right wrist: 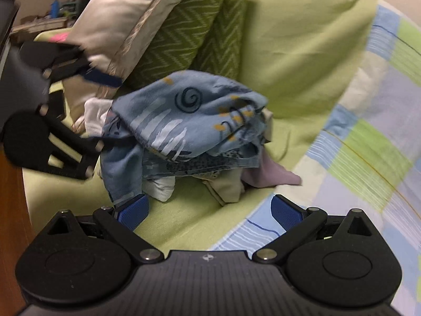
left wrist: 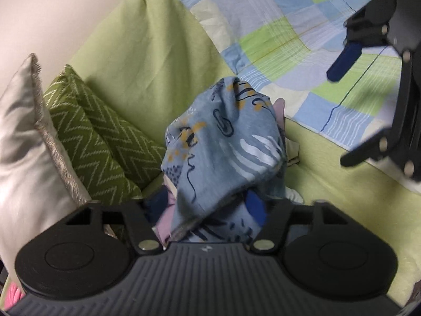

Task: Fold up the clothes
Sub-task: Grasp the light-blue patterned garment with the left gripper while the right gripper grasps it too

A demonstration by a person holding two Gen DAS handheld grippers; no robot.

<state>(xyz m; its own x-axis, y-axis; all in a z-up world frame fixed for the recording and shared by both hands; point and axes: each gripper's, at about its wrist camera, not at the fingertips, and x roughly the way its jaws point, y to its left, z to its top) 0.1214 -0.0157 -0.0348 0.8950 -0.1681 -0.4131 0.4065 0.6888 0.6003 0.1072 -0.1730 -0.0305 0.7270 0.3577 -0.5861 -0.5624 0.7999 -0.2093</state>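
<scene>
A blue patterned garment (left wrist: pixel 223 142) (right wrist: pixel 184 115) lies crumpled on top of a small pile of clothes on the green bedsheet (right wrist: pixel 189 218). White (right wrist: pixel 96 117), beige (right wrist: pixel 229 187) and lilac (right wrist: pixel 273 175) pieces stick out from under it. My left gripper (left wrist: pixel 210 205) (right wrist: pixel 108 113) is at the pile's edge with the blue cloth between its jaws. One blue pad (left wrist: pixel 255 205) shows beside the cloth and the other is hidden; seen from the right wrist, the upper finger stands clear of the cloth. My right gripper (right wrist: pixel 210 210) (left wrist: pixel 339 118) is open and empty, short of the pile.
A white pillow (left wrist: pixel 21 142) and two green zigzag cushions (left wrist: pixel 86 137) lean behind the pile. A blue-and-green checked quilt (left wrist: pixel 276 34) covers the bed beside it. A wooden edge (right wrist: pixel 10 210) runs along the bed, with cluttered furniture (right wrist: pixel 47 18) beyond.
</scene>
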